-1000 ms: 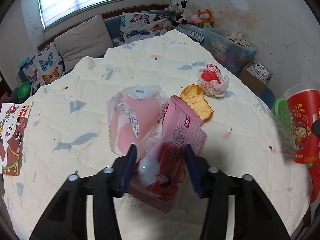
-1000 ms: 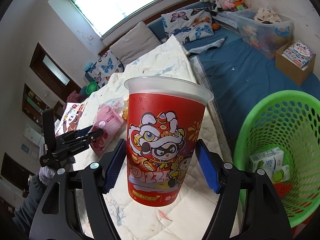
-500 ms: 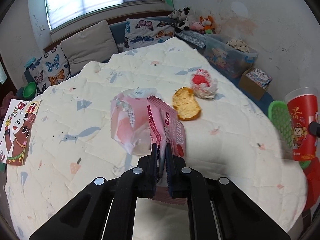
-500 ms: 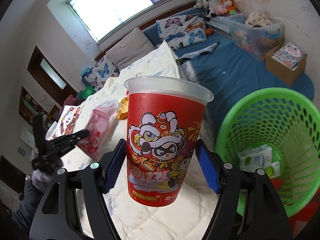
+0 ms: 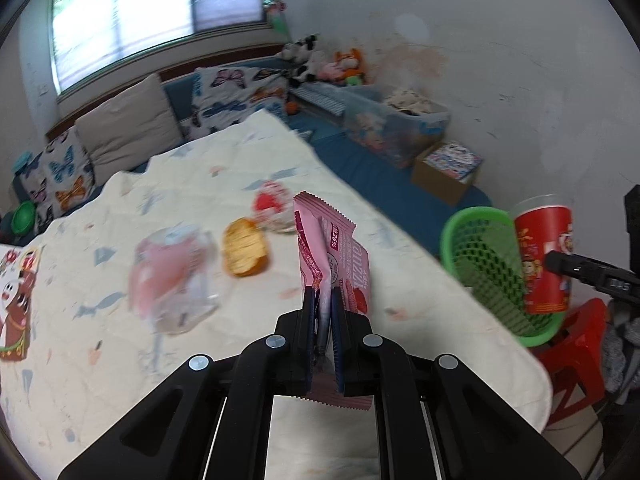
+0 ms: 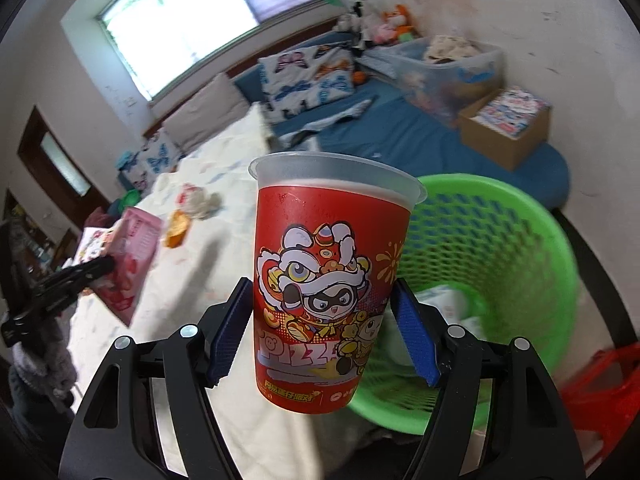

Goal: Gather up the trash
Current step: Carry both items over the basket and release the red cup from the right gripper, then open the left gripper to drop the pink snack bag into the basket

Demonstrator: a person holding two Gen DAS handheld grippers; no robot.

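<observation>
Left wrist: left gripper (image 5: 324, 300) clamped on pink wrapper (image 5: 334, 256), lifted above the bed (image 5: 160, 360); thin film could slip free in transit.

Right wrist: right gripper (image 6: 322, 332) grasping red cup (image 6: 334, 280) beside the green basket (image 6: 552, 248); releasing before it is over the rim would miss.

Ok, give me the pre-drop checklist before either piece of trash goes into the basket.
1. Left tongs shut on the pink wrapper: ok.
2. Wrapper lifted off the quilt: ok.
3. Right tongs shut on the red cup: ok.
4. Cup over the green basket: not ok, it hangs beside the rim.
5. Room in the basket: ok, only a few cartons at the bottom.
6. Cup empty: cannot tell.
</observation>
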